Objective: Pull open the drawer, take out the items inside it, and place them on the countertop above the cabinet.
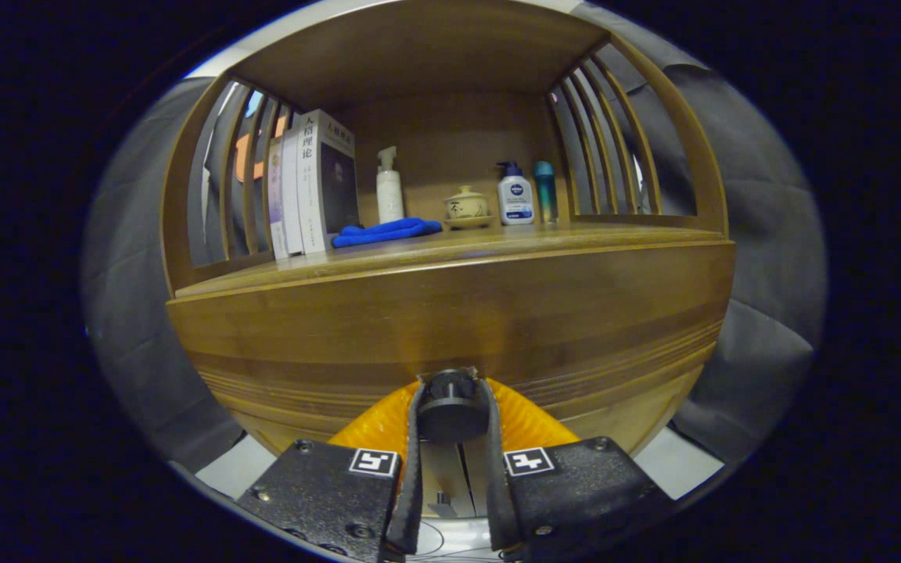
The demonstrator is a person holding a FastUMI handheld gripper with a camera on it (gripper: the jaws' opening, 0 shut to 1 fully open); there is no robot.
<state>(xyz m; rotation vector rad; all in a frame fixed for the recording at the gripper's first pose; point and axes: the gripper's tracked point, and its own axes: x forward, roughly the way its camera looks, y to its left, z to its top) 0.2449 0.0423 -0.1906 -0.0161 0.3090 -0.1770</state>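
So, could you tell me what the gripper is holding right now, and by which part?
The gripper is shut on the drawer knob, one finger pressing each side of it.

A: Where does the camera look from?
B: It rides on the gripper (450, 407), low and very near the drawer front (450, 313), facing it squarely, looking up toward the countertop (450, 246).

Dim, warm overall light, soft glare patch on the drawer front (497, 313), shadowed back of the shelf (450, 148) under its top board, strong fisheye bowing of straight wood edges, sharp centre, slightly soft towards the rim, near knob (450, 407) dark and lacking detail
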